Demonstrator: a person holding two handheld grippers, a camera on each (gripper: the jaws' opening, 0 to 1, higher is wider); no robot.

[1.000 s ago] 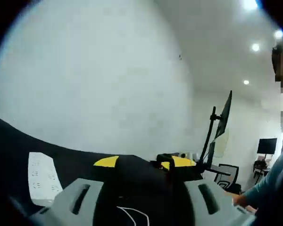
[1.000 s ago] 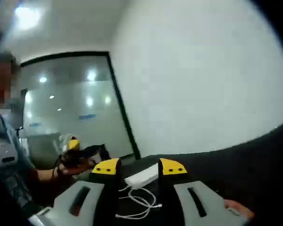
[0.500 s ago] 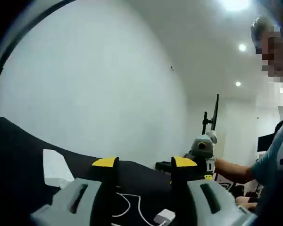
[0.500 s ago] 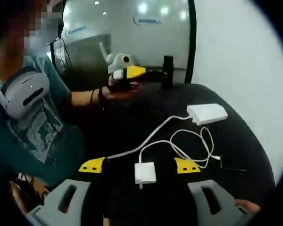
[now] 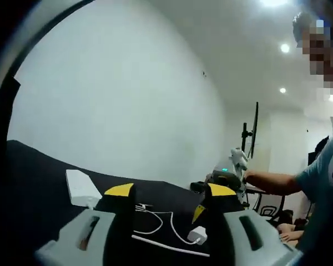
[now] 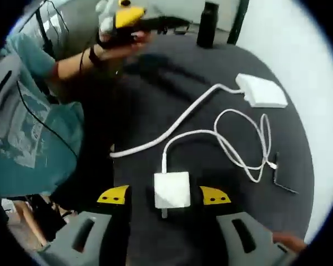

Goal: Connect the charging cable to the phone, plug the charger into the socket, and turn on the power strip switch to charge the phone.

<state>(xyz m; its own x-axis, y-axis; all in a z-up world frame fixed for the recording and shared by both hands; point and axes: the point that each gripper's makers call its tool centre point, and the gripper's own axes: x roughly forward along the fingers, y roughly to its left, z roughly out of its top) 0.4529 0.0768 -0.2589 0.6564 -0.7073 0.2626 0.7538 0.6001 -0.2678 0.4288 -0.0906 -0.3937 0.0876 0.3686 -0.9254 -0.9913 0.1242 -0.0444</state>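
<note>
1. In the right gripper view, the right gripper (image 6: 164, 195) is hovering over the black table (image 6: 155, 94) with its yellow-tipped jaws spread wide and clamping nothing. The white charger (image 6: 172, 189) is lying flat on the table in the gap between them, not visibly touched by either jaw.
2. Just beyond the charger, its thin charging cable (image 6: 233, 141) is running away in loose loops, and its free plug end is resting near the far edge, close to a small dark bent tool (image 6: 282, 183).
3. Farther out, the white power strip (image 6: 261, 91) is sitting with its thicker lead (image 6: 177, 123) trailing back across the table. A dark bottle (image 6: 207, 24) is standing beyond it, and the left gripper (image 6: 127, 16) is being held above the table by the person's hand.
4. In the left gripper view, the left gripper (image 5: 165, 192) is also standing open and empty, looking low across the table at the charger (image 5: 197, 235) and the power strip (image 5: 82, 188).
5. I cannot make out a phone.
6. The risks, as I judge them:
   - the jaws may be closing on the charger off-centre, so it twists or slips out;
   - lifting it could be dragging the looped cable and snagging it on the lead.
</note>
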